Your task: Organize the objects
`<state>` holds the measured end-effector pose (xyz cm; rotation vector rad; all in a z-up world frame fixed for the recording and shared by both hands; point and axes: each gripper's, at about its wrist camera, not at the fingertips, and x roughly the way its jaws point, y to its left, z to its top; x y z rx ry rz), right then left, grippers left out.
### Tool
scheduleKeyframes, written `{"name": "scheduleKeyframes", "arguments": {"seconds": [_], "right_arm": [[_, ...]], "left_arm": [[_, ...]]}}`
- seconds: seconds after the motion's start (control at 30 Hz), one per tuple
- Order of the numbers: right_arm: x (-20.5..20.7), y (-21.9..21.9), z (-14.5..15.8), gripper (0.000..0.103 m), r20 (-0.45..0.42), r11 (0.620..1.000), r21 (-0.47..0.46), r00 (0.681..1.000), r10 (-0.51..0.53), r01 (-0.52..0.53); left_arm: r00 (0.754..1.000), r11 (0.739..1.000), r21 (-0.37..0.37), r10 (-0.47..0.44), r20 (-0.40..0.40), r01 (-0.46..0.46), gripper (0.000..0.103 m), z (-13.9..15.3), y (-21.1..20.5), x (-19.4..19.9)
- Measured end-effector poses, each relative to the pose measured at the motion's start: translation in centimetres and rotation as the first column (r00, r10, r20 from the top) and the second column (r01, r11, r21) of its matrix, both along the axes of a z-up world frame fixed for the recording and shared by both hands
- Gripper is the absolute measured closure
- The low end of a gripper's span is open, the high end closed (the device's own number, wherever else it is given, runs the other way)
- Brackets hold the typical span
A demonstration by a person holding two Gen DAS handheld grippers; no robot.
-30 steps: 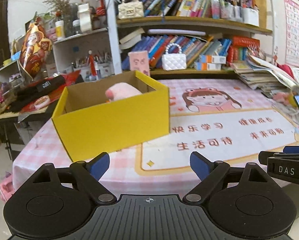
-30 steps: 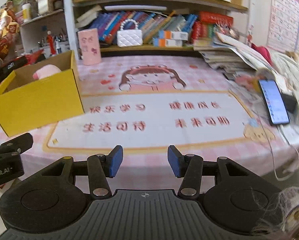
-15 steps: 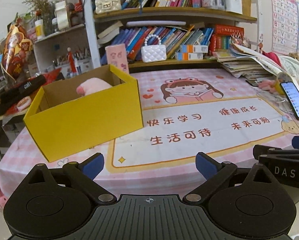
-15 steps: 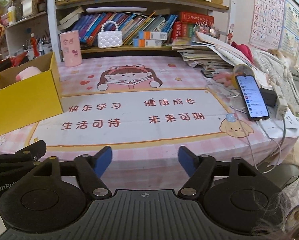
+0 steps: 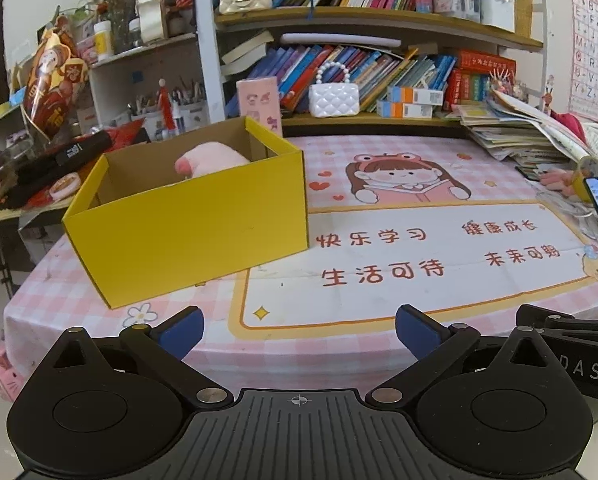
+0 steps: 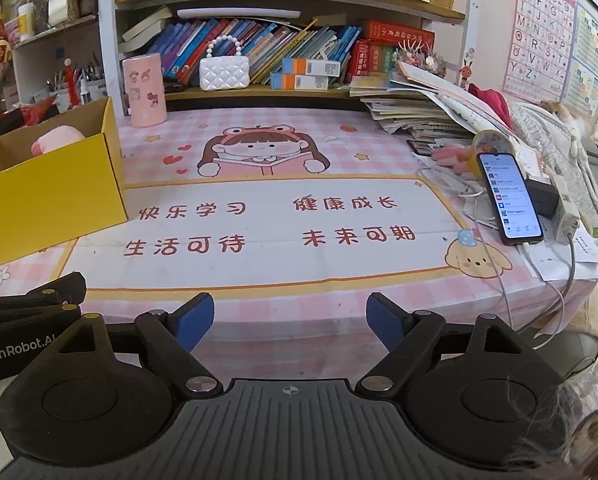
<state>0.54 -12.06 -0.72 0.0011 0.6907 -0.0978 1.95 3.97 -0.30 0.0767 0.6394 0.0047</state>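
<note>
both grippers, left gripper [image 5: 299, 330] and right gripper [image 6: 289, 318], have just been opening, jaws apart, nothing between them, near the open yellow cardboard box [image 5: 187, 236]; a pink plush toy [image 5: 213, 160] lies inside it.

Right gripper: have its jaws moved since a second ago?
Yes. The right gripper has just been opening: its blue pads spread apart against the black body, nothing between them, above the pink tablecloth.

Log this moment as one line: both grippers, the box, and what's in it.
left gripper: open, empty, just widened | right gripper: open, empty, just widened | yellow box: on table, open top | pink plush: inside box
</note>
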Motion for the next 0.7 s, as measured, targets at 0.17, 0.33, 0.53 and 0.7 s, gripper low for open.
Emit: {"name": "scheduleKeyframes", "arguments": {"seconds": [0.17,0.33,0.53,0.7], "right_arm": [[0.10,0.08,-0.08,0.019,-0.005,1.000,0.001,1.000,-0.001,0.001],[0.14,0.12,-0.05,0.019,-0.005,1.000,0.000,1.000,0.000,0.000],[0.19,0.18,-0.10,0.016,-0.006,1.000,0.002,1.000,0.000,0.000],[0.24,0.18,-0.12,0.016,-0.008,1.000,0.001,1.000,0.000,0.000]], "left_arm": [[1.000,1.000,-0.001,0.004,-0.004,-0.004,0.000,-0.04,0.21,-0.05],[1.000,1.000,-0.009,0.011,-0.017,-0.011,0.000,-0.14,0.47,-0.02],[1.000,1.000,-0.008,0.015,-0.017,-0.015,0.000,-0.13,0.65,0.06],[1.000,1.000,-0.004,0.013,-0.018,-0.014,0.000,-0.15,0.67,0.11]]}}
